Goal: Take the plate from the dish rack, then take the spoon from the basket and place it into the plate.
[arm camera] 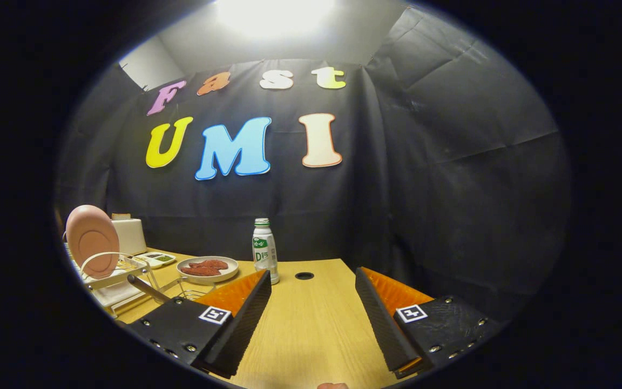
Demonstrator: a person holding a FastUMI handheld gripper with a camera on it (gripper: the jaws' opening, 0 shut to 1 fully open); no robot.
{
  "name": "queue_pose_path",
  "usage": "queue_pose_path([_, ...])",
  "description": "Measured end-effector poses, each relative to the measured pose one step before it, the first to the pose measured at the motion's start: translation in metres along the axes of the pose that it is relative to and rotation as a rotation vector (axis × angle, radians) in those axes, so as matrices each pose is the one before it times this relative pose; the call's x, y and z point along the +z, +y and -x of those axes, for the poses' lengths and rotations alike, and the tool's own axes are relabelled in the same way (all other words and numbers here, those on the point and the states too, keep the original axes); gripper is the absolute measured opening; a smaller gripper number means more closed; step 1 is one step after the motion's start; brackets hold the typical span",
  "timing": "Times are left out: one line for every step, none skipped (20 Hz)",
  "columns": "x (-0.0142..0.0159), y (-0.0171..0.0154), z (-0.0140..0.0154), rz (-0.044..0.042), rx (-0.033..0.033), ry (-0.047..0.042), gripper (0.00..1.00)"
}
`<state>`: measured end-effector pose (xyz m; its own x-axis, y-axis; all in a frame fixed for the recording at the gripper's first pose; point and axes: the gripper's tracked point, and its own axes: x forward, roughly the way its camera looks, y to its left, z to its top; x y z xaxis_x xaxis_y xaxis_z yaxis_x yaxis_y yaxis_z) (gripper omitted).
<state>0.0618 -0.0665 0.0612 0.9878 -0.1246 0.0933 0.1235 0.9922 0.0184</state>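
We had nothing done yet — our gripper (pixel 313 302) hung with fingers spread wide and empty over the table (pixel 311 329). The pink plate (pixel 92 239) stood upright in the dish rack (pixel 111 275), well off to the fingers' left; what we took for the spoon's handle (pixel 148 288) poked from the basket (pixel 189 292) beside it.

One gripper (pixel 313 319), two fingers (pixel 235 319) spread wide, nothing between them. One pink plate (pixel 92 240) upright in one dish rack (pixel 108 278), left of frame. One wire basket (pixel 189 292), one dark handle (pixel 149 289) sticking out. One bowl (pixel 207 268) of red food. One bottle (pixel 264 250), centre. One small sauce tray (pixel 155 260). One wooden table (pixel 311 324), one hole (pixel 304 275).
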Motion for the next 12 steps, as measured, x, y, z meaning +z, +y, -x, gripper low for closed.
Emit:
queue_pose_path([0.00295,-0.00446,0.00920,0.00822,-0.00582,0.00688,0.96])
queue_pose_path([0.00503,-0.00369,0.01071,0.00780,-0.00615,0.00867,0.96])
queue_pose_path([0.00552,-0.00161,0.01140,0.00612,-0.00277,0.00499,0.96])
queue_pose_path([0.00605,-0.00019,0.01113,0.00444,-0.00239,0.00658,0.96])
queue_pose_path([0.00540,0.00048,0.01041,0.00316,-0.00456,0.00683,0.96])
queue_pose_path([0.00569,0.00262,0.01087,0.00348,-0.00348,0.00667,0.96])
queue_pose_path([0.00632,0.00378,0.01049,0.00274,-0.00327,0.00530,0.95])
queue_pose_path([0.00754,0.00602,0.00935,-0.00133,-0.00103,0.00533,0.95])
queue_pose_path([0.00624,0.00795,0.00983,-0.00465,0.00208,0.00867,0.96])
queue_pose_path([0.00767,0.01053,0.00835,0.00234,0.00905,0.00190,0.95])
queue_pose_path([0.00829,0.01198,0.00568,0.01005,0.00767,0.00124,0.96])
queue_pose_path([0.01014,0.01512,0.00739,0.01144,0.01235,-0.00124,0.96])
